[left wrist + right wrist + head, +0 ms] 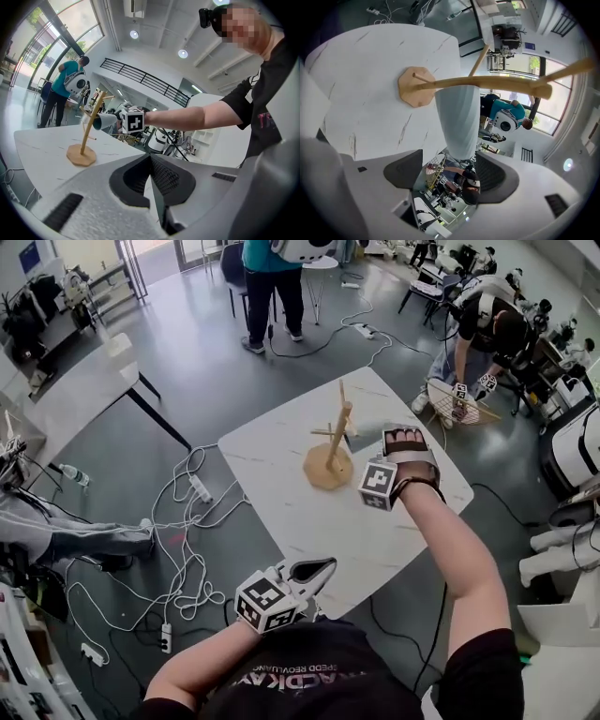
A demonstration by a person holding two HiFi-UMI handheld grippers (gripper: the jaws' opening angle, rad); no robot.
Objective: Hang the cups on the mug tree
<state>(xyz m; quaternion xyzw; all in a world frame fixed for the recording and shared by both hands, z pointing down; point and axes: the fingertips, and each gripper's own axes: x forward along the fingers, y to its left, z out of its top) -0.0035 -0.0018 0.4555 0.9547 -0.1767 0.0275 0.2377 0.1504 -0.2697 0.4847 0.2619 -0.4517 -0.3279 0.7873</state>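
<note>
Right gripper [450, 169]: jaws well apart, the cup [458, 119] base end sits in the gap, no clear pad contact. Left gripper [317, 570]: jaws together, empty, over the table [272, 502] near edge. Cup is against the mug tree [335, 442] stem, mid-table toward the far edge. Risk: it looks barely seated, so a skewed pull-back could drag it off or tip the tree. Long axis roughly level, mouth to stem, base toward right gripper

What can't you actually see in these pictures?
Right gripper view: the cup covers its own handle, so whether it hangs on the mug tree is unclear.
Head view: the right hand and marker cube hide most of the cup.
Left gripper view: the cup is too small to tell.
</note>
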